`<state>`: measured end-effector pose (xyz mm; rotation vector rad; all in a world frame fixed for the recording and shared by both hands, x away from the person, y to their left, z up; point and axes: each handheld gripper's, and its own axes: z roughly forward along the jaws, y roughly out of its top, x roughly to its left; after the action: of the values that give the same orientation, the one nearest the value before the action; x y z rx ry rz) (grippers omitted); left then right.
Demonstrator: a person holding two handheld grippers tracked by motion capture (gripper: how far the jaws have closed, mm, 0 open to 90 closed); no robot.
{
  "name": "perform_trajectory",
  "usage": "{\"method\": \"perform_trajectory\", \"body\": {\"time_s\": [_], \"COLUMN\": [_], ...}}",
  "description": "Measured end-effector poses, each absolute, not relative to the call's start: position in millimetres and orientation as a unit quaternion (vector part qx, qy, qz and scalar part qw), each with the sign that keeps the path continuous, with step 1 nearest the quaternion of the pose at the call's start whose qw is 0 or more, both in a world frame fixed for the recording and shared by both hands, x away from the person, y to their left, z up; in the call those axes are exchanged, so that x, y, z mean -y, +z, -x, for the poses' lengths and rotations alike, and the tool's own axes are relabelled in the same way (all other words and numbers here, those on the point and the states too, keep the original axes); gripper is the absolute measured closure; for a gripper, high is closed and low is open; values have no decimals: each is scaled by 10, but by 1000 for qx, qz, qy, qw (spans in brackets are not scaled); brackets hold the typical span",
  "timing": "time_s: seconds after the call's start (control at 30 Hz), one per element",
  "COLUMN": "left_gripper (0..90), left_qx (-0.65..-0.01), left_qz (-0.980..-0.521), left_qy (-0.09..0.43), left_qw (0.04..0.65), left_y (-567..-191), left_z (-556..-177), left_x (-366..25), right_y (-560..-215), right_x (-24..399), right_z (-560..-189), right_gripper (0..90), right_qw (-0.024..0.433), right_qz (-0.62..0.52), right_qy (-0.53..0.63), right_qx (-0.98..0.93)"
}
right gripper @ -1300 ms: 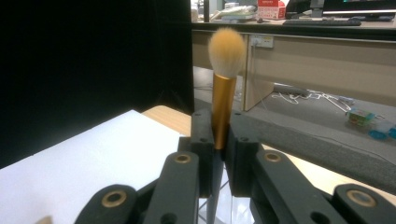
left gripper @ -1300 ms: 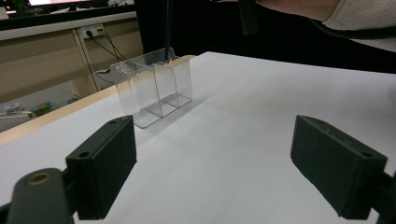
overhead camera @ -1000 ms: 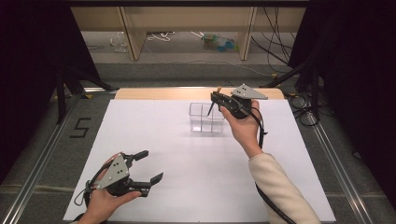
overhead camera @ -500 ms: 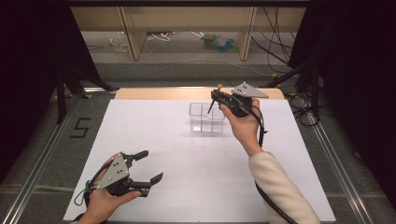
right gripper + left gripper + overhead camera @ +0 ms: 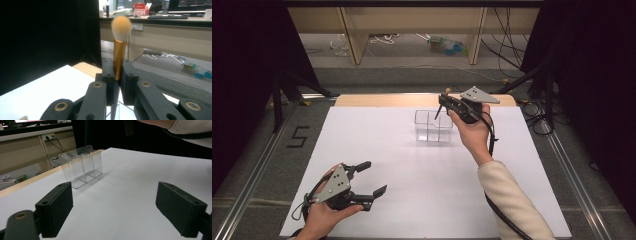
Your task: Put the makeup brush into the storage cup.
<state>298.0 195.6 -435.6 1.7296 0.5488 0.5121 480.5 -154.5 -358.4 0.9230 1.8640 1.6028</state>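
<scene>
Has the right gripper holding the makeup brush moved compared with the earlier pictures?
No. The right gripper, shut on the gold-handled makeup brush, sits over the same right corner of the clear plastic divided box as before.

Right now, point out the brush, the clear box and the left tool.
brush [image 5: 119, 58], right gripper view, on its gold handle
clear box [image 5: 82, 167], left gripper view, on its front wall
left tool [image 5: 371, 176], high view, midway between its fingertips
</scene>
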Motion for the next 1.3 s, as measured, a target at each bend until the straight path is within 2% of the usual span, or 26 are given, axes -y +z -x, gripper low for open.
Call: {"method": "perform_trajectory", "body": {"time_s": [1.3], "left_gripper": [141], "left_qx": [-238], "left_qz": [-742], "left_qy": [220], "left_qw": [587], "left_y": [-4356], "left_z": [-2975], "left_x": [-1959], "right_y": [-3582], "right_x": [1531], "right_z": [-4881], "right_gripper": [839], "right_qw": [272], "right_qz": [-331], "right_qy": [590], "right_qx": [-685]}}
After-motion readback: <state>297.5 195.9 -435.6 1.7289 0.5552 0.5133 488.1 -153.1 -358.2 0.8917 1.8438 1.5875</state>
